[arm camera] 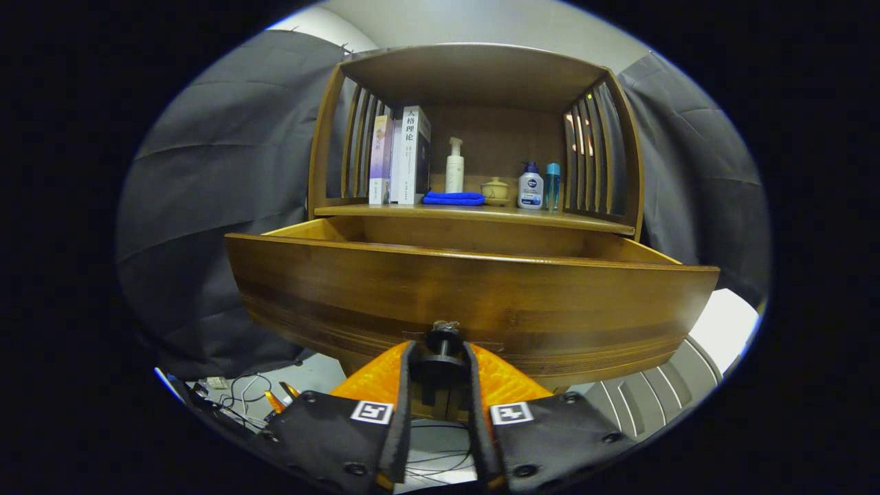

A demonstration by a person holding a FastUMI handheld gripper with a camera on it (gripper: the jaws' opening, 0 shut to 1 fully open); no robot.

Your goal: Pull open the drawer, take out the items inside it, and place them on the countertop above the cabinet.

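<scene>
I am gripping the small dark round knob (443, 342) with my gripper (441, 357), fingers closed on both its sides. The brown wooden drawer (474, 295) is standing pulled out just ahead of them.

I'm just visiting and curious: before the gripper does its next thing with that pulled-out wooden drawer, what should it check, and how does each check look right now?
1. Brown wooden drawer pulled out of the cabinet: ok, it stands well forward of the shelf.
2. Gripper on the drawer's dark round knob: ok, both fingers press on its stem.
3. Items inside the drawer: cannot tell, its front panel hides the inside.
4. Free space on the wooden countertop: ok, its front strip is bare.
5. Things to avoid there: folded blue cloth, white pump bottle, upright books: ok, all sit further back.
</scene>
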